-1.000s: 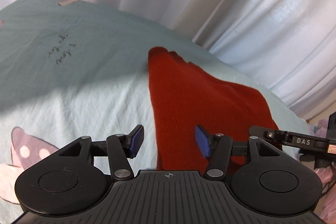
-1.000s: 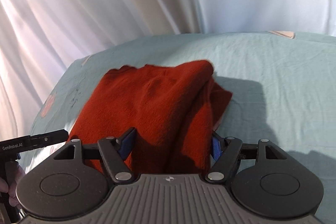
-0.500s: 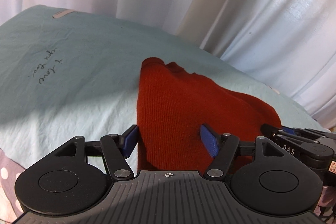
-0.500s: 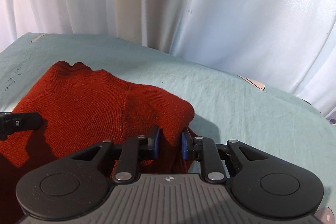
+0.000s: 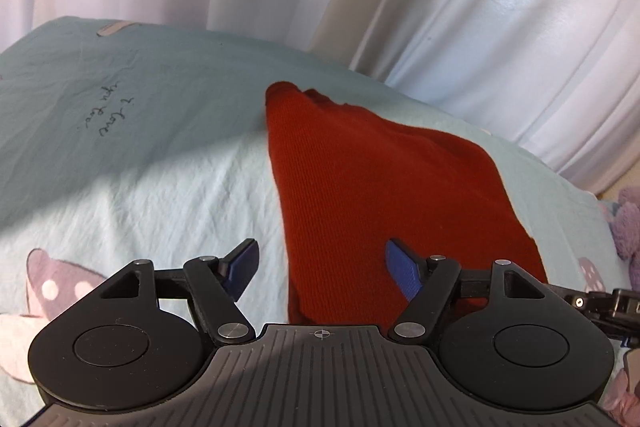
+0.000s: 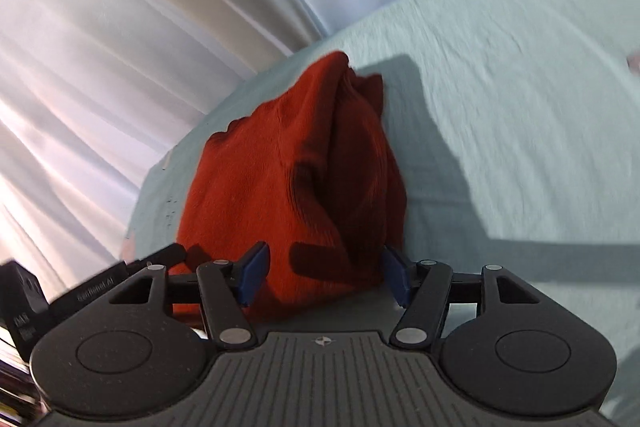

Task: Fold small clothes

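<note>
- The folded rust-red knitted garment (image 5: 384,195) lies on the pale blue bed sheet (image 5: 160,179), before white curtains (image 5: 480,7).
- Left tool (image 5: 322,269): blue pads spread apart, gripping nothing.
- Right tool (image 6: 323,273): likewise spread, straddling the garment's near edge.
- Handwriting on the sheet (image 5: 110,115) reads partly "love".

red garment (image 6: 296,187) near edge: hidden by right gripper (image 6: 324,275) | bedsheet (image 6: 520,107): motion-blurred

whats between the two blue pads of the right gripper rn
In the right wrist view, the folded red knit garment fills the gap between the open right gripper pads; neither pad is visibly pressing it. It lies on the pale blue sheet.
</note>
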